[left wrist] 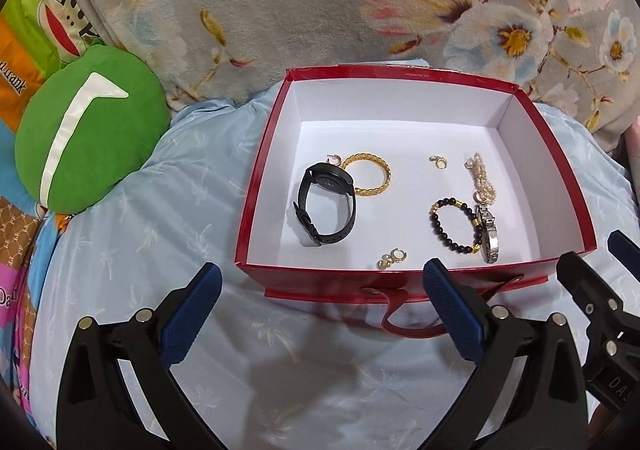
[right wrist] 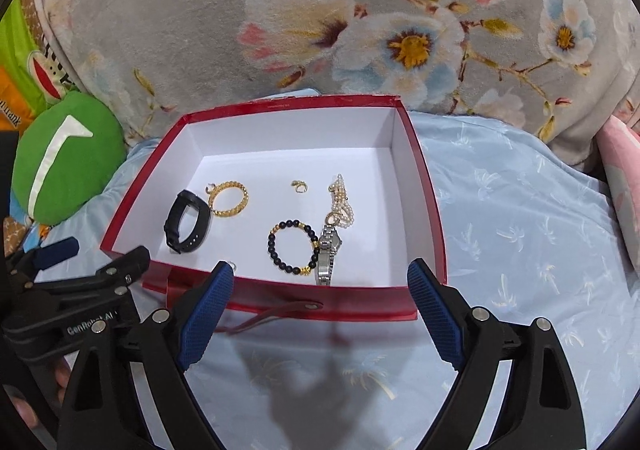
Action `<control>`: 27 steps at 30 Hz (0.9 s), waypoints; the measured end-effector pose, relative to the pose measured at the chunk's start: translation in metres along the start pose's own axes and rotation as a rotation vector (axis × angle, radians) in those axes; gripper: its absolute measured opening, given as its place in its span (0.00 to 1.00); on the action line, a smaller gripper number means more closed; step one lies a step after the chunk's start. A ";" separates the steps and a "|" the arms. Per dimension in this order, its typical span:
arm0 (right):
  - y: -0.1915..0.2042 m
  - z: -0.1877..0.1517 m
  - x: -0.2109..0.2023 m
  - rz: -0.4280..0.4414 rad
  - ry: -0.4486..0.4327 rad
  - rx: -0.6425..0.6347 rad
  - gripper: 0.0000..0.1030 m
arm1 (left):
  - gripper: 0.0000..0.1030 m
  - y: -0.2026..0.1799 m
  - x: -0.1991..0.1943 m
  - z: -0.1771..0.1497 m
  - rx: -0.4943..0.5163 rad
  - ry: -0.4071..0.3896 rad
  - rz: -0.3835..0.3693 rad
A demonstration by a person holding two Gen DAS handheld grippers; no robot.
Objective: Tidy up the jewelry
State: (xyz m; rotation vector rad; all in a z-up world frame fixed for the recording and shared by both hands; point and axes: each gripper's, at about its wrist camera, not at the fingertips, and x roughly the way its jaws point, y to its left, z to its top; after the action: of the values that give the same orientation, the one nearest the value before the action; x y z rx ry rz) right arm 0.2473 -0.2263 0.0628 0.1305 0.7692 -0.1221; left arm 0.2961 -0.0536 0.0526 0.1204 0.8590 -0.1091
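Note:
A red box (left wrist: 340, 279) with a white inside lies on a pale blue quilt. In it are a black watch (left wrist: 326, 206), a gold bracelet (left wrist: 386, 170), a black-and-gold bead bracelet (left wrist: 434, 224), a silver watch (left wrist: 490, 238), a pearl bracelet (left wrist: 480, 176) and small gold earrings (left wrist: 390, 259). My left gripper (left wrist: 323, 268) hovers open at the box's near wall, holding nothing. My right gripper (right wrist: 321, 268) is open too, over the same wall (right wrist: 320, 296), near the bead bracelet (right wrist: 272, 246) and silver watch (right wrist: 326, 258). Nothing sits between its pads.
A green round cushion (left wrist: 84, 138) lies left of the box. A grey flowered blanket (left wrist: 320, 2) is heaped behind it, and a pink pillow (right wrist: 624, 186) shows at the right. A red strap (right wrist: 276, 312) hangs from the box front. The blue quilt (right wrist: 520, 234) spreads right of the box.

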 end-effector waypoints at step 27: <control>0.006 -0.001 0.003 0.002 0.017 -0.033 0.84 | 0.95 -0.005 -0.001 -0.004 0.016 0.018 0.051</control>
State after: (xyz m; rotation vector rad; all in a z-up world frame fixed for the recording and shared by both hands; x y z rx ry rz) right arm 0.2496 -0.2208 0.0603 0.1015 0.7877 -0.1065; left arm 0.2924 -0.0575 0.0504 0.1588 0.8730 -0.0670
